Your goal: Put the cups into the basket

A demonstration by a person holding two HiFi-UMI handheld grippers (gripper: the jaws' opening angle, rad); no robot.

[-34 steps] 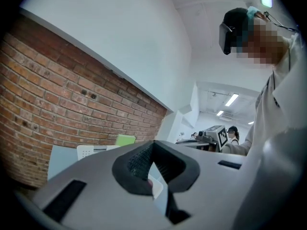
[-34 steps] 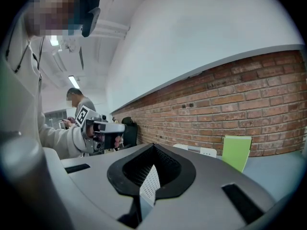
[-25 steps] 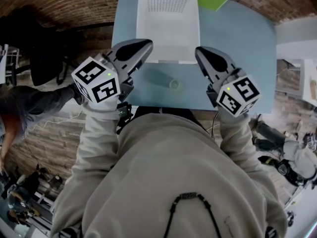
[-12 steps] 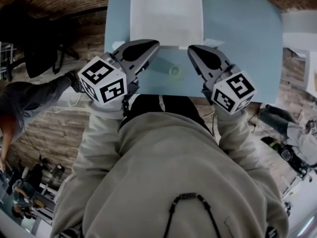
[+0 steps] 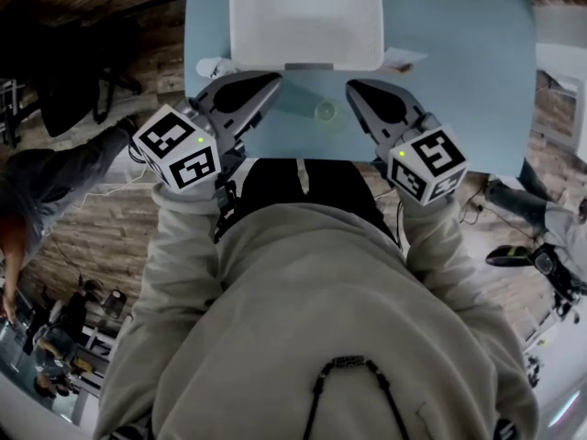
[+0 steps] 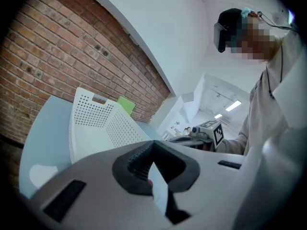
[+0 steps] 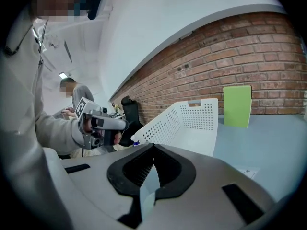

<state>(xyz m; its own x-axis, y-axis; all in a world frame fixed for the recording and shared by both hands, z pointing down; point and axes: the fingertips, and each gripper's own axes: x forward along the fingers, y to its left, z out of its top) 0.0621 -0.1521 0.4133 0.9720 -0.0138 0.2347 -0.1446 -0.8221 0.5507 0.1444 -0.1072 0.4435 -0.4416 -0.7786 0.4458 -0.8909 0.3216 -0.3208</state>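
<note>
Both grippers sit low over the blue surface (image 5: pixel 459 81), 1 on each side of the cup (image 5: pixel 324 110). I see only 1 cup: pale, greenish, on the surface just short of the near rim of the white basket (image 5: pixel 248 16), not in it. I can't tell if it's upright or on its side.

Left gripper (image 5: pixel 272 81): fingers closed tip to tip, nothing held, which its own view confirms (image 6: pixel 152 145). Right gripper (image 5: pixel 354 88): same, fingers pressed together and empty (image 7: pixel 153 147). Neither touches the cup.

The basket is perforated, and its walls show ahead in both gripper views (image 6: pixel 96 119) (image 7: pixel 192 123). A green board (image 7: pixel 237 105) stands behind it against the brick wall (image 7: pixel 230 56). A small white object (image 5: pixel 209 67) is just left of the basket.
</note>
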